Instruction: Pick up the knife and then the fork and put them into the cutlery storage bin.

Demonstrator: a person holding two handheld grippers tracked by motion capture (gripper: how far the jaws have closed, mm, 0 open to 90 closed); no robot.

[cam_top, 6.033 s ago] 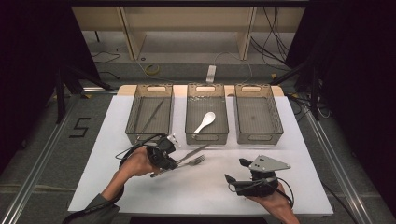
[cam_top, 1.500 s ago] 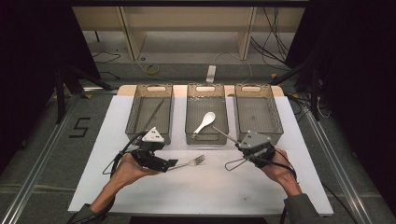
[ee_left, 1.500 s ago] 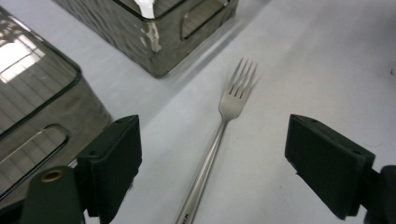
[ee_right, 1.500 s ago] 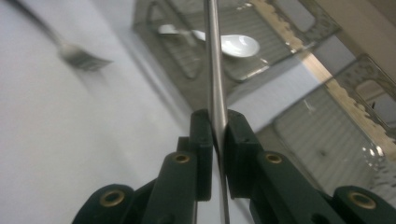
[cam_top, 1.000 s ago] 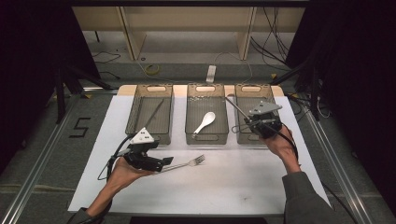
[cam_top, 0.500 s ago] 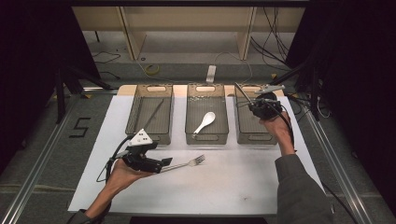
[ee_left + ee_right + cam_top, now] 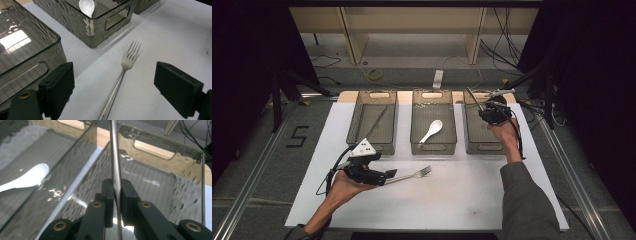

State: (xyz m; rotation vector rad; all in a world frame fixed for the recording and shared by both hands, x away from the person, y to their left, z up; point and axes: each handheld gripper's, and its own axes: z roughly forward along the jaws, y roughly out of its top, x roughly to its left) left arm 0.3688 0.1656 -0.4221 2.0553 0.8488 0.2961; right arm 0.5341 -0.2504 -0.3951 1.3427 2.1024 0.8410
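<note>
A: What is the right tongs [image 7: 113, 192] holding over that right bin [image 7: 477, 135]?

B: It is pinching a thin metal utensil [image 7: 114, 157], most likely a knife, though the far end is running out of sight. The jaws are squeezing nearly together on the shaft, with the piece standing up between them. The hand is hanging over the bin's far end, so I am judging it is about to lower the piece inside.

A: Why that bin?

B: It is looking like sorting by kind. The spoon [image 7: 431, 131] is lying alone in the middle bin [image 7: 433, 148], a slim stick-like piece [image 7: 377, 120] is resting slantwise in the left bin [image 7: 368, 142], and the right one is looking bare.

A: And the left tongs [image 7: 113, 87]?

B: It is standing wide open, gripping nothing. It is waiting low over the worktop [image 7: 462, 200] with the fork [image 7: 125, 67] lying flat between the jaws, neither pad touching it, tines pointing toward the bins. That is lining it up for a grab across the handle.

A: So the fork is next?

B: Probably, once the right hand is letting go.
</note>
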